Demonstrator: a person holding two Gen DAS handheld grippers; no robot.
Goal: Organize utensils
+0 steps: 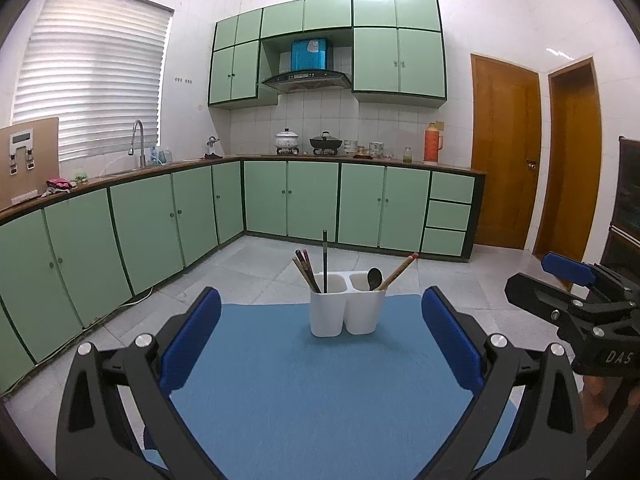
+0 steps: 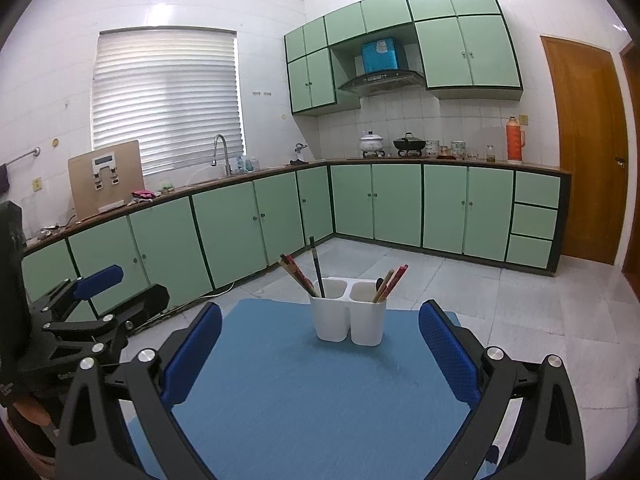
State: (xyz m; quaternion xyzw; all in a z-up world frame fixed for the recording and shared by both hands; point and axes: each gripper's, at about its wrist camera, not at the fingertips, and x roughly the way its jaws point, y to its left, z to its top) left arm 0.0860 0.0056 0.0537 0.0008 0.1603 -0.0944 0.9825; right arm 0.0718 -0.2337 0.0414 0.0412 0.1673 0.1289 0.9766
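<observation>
While both the left gripper (image 1: 320,344) and right gripper (image 2: 320,348) hover with jaws wide open and empty low in frame, the white holder (image 1: 347,312) sits mid-frame on the blue mat (image 1: 320,392), chopsticks (image 1: 306,274) and spoon (image 1: 374,278) inside.

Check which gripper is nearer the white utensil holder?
Neither clearly. The left gripper and right gripper both hang back over the blue mat, jaws open, facing the white utensil holder from similar range.
</observation>
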